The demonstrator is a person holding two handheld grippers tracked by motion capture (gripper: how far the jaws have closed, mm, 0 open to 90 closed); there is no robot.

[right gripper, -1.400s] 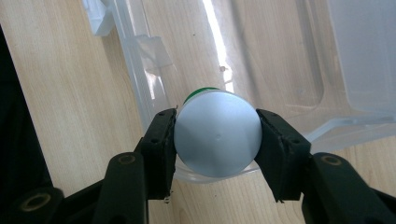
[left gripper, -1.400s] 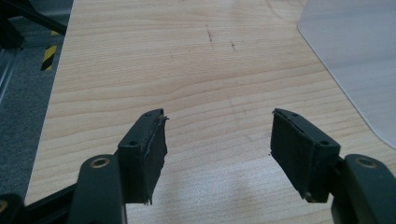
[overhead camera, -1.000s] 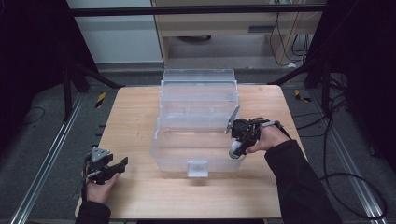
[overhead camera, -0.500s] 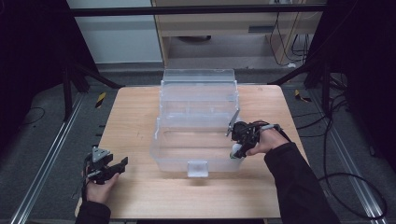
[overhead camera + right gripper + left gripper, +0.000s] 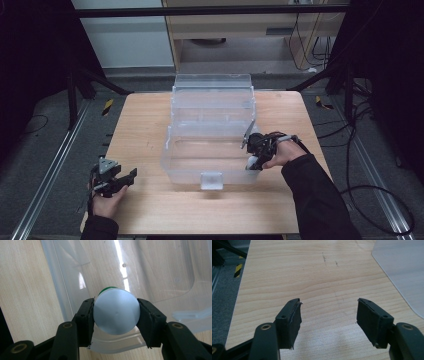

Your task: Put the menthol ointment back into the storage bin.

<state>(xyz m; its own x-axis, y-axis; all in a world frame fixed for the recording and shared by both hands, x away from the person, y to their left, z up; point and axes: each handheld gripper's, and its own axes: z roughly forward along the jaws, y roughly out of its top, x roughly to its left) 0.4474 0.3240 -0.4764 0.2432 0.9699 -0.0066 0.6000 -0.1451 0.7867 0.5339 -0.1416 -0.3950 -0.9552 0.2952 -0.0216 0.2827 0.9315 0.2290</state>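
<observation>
Here no brand, label or writing can be read on anything. The right gripper has its two black jaws clamped on the sides of a round, pale grey-white container with a green band at its far end, held over the near right corner of a clear plastic storage box with an open hinged lid. In the high view the same right gripper sits at the box's right wall, the container showing as a pale spot just below the hand. The left gripper hangs over bare wood with its jaws spread wide and nothing between them; in the high view it rests near the table's front left corner, well apart from the box.

The light wooden table shows straight grain and a few faint dark scuffs. Grey carpeted floor surrounds it, with metal rails, black frame legs, yellow-and-black striped tape and loose cables to the right.
</observation>
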